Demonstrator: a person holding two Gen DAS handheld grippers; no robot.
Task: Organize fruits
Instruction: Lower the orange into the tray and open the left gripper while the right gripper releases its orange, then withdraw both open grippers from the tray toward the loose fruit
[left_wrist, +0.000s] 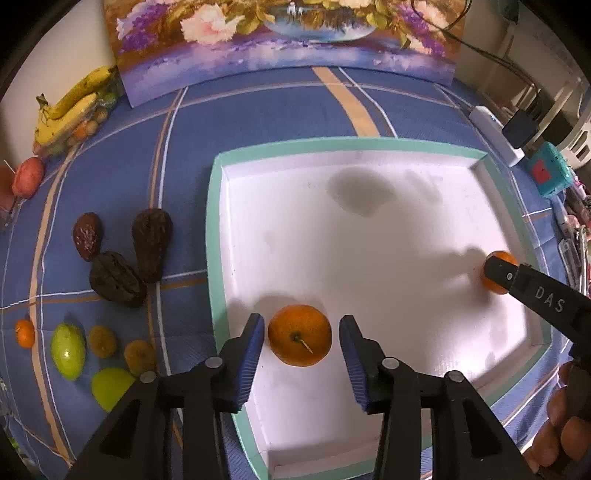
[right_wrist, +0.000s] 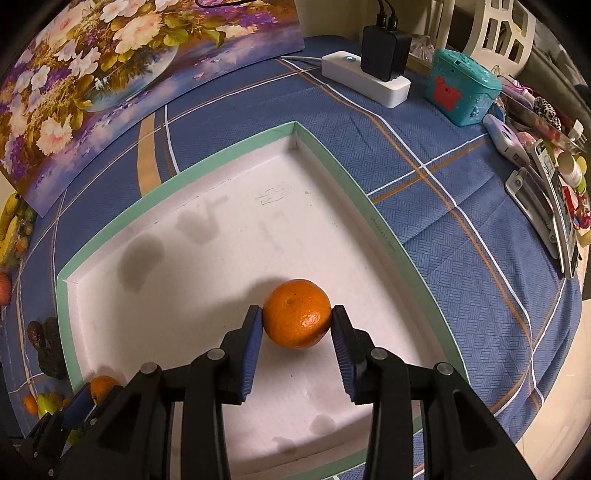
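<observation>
A white tray with a green rim (left_wrist: 216, 236) lies on the blue checked cloth; it also shows in the right wrist view (right_wrist: 62, 295). My left gripper (left_wrist: 301, 334) is open, its pads on either side of an orange with a stem (left_wrist: 299, 335) that rests on the tray floor, with gaps on both sides. My right gripper (right_wrist: 297, 317) is shut on a second orange (right_wrist: 297, 314) over the tray; this orange (left_wrist: 498, 273) and the gripper arm show at the tray's right side in the left wrist view.
Left of the tray lie dark avocados (left_wrist: 151, 247), green fruits (left_wrist: 68, 350), brownish kiwis (left_wrist: 138, 356), a small orange (left_wrist: 25, 333), a red apple (left_wrist: 27, 177) and bananas (left_wrist: 70, 107). A flower painting (left_wrist: 288, 40) stands behind. A power strip (right_wrist: 365, 79) and teal box (right_wrist: 460, 86) sit right.
</observation>
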